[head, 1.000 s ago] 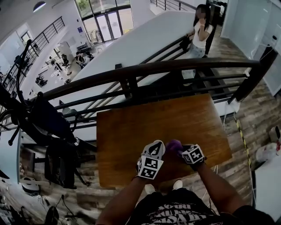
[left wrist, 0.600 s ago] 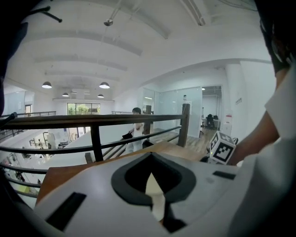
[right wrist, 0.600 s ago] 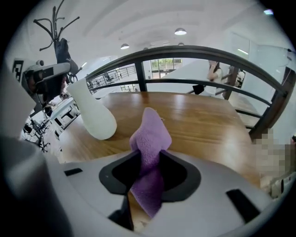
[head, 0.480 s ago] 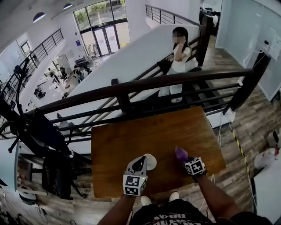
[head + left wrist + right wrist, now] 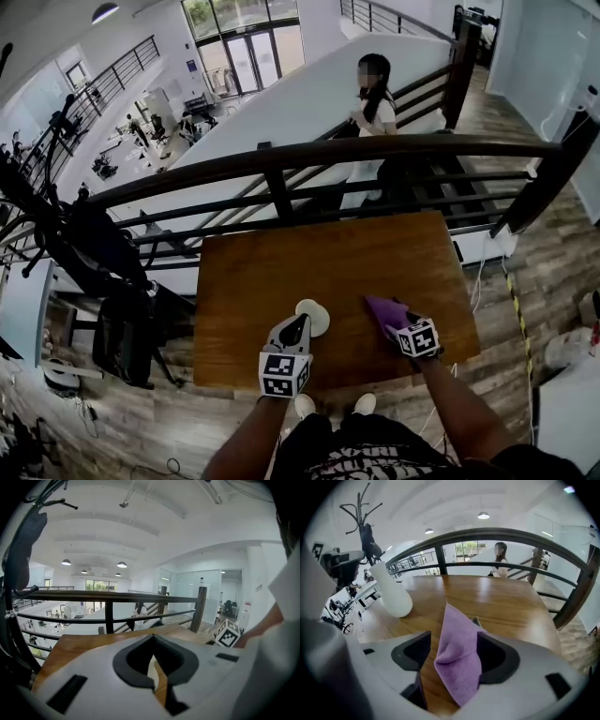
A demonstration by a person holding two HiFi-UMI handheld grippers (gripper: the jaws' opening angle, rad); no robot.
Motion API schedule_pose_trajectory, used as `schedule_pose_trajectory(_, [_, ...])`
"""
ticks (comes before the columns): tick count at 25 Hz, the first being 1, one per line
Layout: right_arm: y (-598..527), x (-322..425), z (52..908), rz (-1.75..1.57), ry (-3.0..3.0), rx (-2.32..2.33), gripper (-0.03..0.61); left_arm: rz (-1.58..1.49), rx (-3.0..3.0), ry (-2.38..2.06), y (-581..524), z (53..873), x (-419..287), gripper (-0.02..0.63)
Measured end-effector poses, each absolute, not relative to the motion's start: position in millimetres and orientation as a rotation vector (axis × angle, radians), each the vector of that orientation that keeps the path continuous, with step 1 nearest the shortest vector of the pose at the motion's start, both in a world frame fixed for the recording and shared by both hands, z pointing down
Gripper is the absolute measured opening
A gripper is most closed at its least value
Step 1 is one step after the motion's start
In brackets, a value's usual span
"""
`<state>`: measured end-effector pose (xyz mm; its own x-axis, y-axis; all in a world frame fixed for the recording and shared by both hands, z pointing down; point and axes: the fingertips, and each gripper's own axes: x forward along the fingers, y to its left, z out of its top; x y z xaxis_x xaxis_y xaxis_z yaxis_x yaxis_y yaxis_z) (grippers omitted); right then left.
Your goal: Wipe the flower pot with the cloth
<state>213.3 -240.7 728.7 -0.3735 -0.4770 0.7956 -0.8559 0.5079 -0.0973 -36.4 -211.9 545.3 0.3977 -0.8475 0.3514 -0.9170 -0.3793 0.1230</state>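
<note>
Right gripper view: fuzzy purple cloth (image 5: 457, 663) loose in just-opened right gripper (image 5: 453, 630); left gripper (image 5: 298, 328) clamping smooth pot (image 5: 393, 595).

My left gripper (image 5: 301, 325) is a pale grey shell with dark pads lining the jaws. At its rear sits a cube (image 5: 284, 373) of black-and-white square markers. I wear a black T-shirt (image 5: 375, 459) with white print across the chest, at six o'clock in the head view, short-sleeved. Two white shoes (image 5: 307, 405) peep out at its twelve o'clock edge.
</note>
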Motion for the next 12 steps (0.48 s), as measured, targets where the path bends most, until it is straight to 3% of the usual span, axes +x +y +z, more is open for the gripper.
schedule_pose_trajectory(4, [-237.7, 207.0, 702.6, 0.570, -2.146, 1.080, 0.318, 0.315, 2.303, -1.601, -199.6, 550.5, -33.8, 0.000])
schedule_pose_trajectory(12, [-219.6, 177.4, 604.2, 0.399, -2.552, 1.127, 0.314, 0.284, 2.261, -1.672, -177.5, 542.8, -29.2, 0.000])
